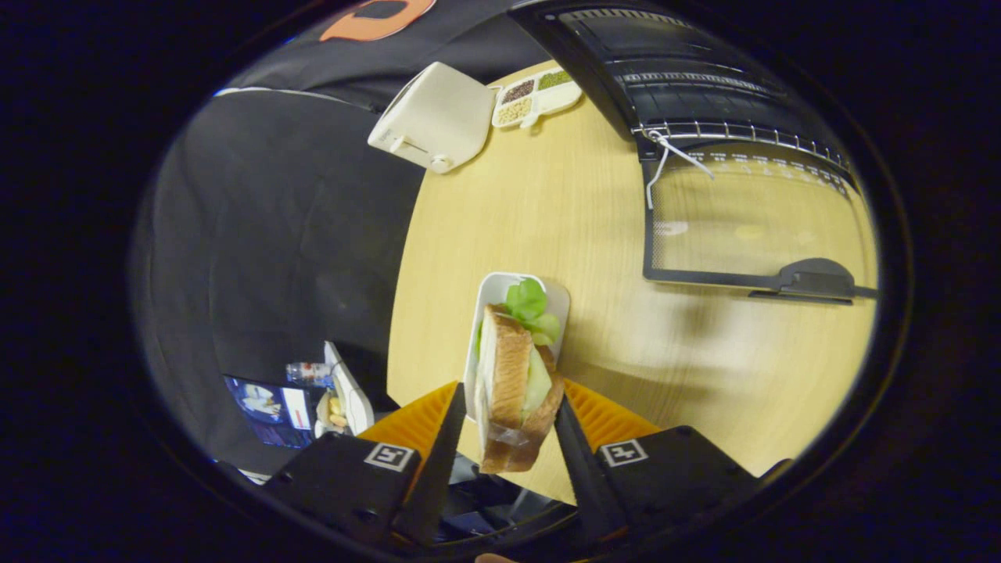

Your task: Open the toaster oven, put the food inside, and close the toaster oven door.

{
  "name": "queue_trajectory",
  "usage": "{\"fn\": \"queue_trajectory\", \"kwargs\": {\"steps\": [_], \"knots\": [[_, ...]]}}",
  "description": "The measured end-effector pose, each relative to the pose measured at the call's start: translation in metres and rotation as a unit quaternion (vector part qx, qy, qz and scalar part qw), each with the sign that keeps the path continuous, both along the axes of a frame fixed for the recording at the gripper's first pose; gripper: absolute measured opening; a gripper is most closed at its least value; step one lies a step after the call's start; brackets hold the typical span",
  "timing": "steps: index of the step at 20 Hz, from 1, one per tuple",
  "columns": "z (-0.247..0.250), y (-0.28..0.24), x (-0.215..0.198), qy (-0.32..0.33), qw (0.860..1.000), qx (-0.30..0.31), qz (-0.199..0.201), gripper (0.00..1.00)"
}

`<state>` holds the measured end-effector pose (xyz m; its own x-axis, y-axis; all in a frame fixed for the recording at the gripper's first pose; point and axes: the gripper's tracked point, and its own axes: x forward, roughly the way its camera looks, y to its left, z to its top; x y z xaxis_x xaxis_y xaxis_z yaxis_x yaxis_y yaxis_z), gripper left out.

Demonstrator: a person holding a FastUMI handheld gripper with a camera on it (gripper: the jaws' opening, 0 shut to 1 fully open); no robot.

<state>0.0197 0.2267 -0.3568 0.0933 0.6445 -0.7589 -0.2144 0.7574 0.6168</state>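
A sandwich (512, 383) of toasted bread with green lettuce stands on edge between my gripper's (508, 426) fingers, which press on its two sides, so the gripper is shut on it. Just behind it lies a small white tray (489, 301) on the round wooden table (563, 219). Beyond and to the right is the black toaster oven (688, 86), its glass door (751, 227) folded down flat over the table, handle (813, 277) nearest me, and its wire rack (743, 133) showing at the mouth.
A cream-coloured pop-up toaster (434, 117) stands at the far side of the table, beside a white divided dish (536, 98) of grains and beans. Left of the table, lower down, sit a bottle and a tray of small items (336, 399).
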Motion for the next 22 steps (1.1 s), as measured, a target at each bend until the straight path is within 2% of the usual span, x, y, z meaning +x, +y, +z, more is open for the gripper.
{"fn": "queue_trajectory", "kwargs": {"steps": [3, 8, 12, 15, 18, 20, 22], "knots": [[0.009, 0.0, 0.001, 0.001, 1.0, 0.006, -0.009, 0.41], [0.062, -0.001, -0.01, -0.007, 0.998, 0.053, -0.014, 0.36], [0.115, -0.024, -0.004, -0.036, 0.994, 0.094, -0.049, 0.35], [0.148, -0.062, 0.01, -0.057, 0.985, 0.119, -0.113, 0.35], [0.162, -0.115, 0.034, -0.079, 0.969, 0.135, -0.193, 0.34], [0.158, -0.148, 0.051, -0.081, 0.952, 0.146, -0.256, 0.34], [0.146, -0.172, 0.068, -0.08, 0.928, 0.168, -0.322, 0.35]]}}
